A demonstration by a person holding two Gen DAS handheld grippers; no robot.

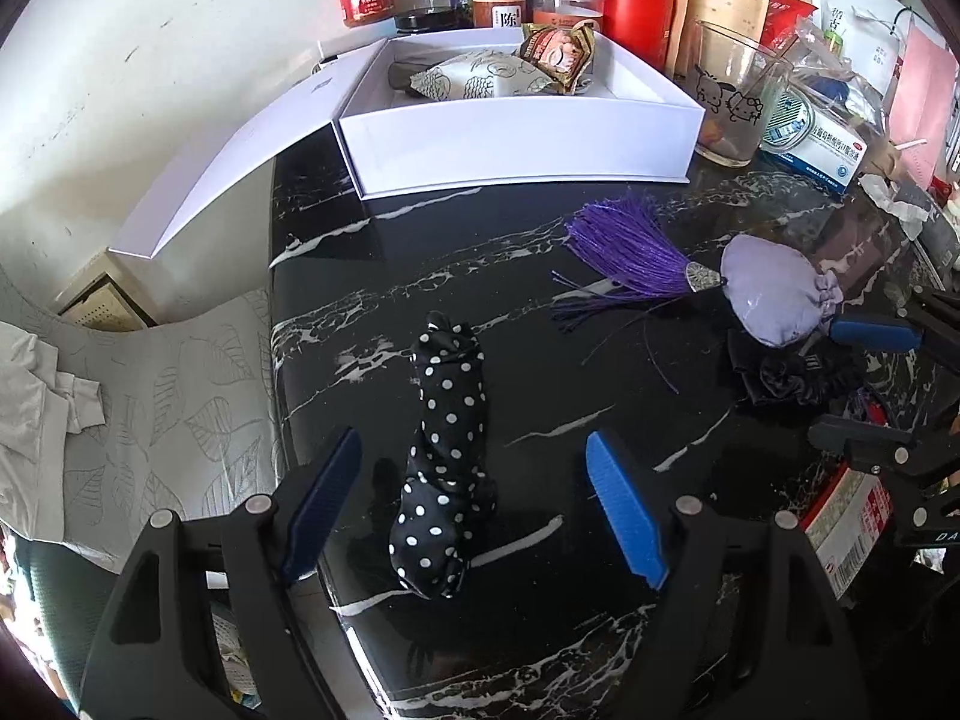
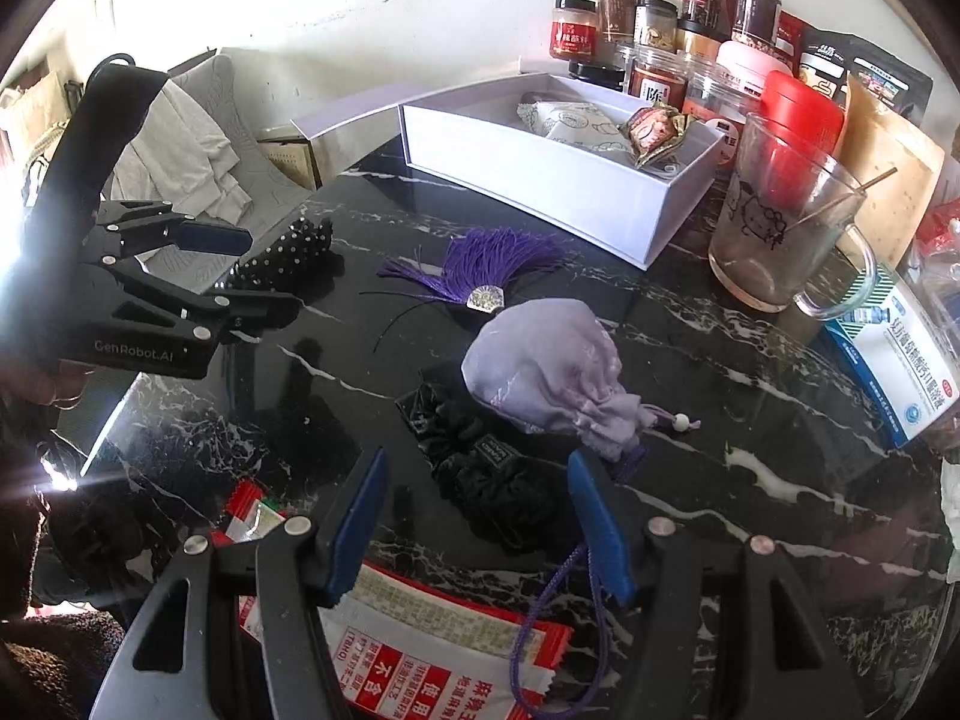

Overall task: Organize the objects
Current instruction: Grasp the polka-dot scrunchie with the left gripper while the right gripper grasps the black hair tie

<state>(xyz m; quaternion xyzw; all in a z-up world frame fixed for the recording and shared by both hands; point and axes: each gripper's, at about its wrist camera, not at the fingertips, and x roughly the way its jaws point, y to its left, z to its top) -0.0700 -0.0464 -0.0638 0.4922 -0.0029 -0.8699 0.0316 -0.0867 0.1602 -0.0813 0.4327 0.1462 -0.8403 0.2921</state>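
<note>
Jaws of both grippers stand apart, gripping nothing, over soft fabric items on the black marble tabletop (image 1: pixel 336 396).

Left gripper (image 1: pixel 474 507) straddles the polka-dot scrunchie (image 1: pixel 447 450), which lies flat between its fingers; right gripper (image 2: pixel 480 519) hovers near the black scrunchie (image 2: pixel 486 474) and the lavender sachet pouch (image 2: pixel 546 372) with its purple tassel (image 2: pixel 486 264). All judged light, limp and compressible; pinch mid-bunch. White box (image 1: pixel 516 144) is the likely destination.

A black marble-look table (image 1: pixel 540 630) with white veins stands against a scuffed white wall (image 1: pixel 150 60). Beside it sits a grey leaf-patterned cushion (image 1: pixel 180 408) with crumpled white cloth (image 1: pixel 36 396) on it. Bright glare (image 2: pixel 54 480) bounces off the table's glossy edge.
</note>
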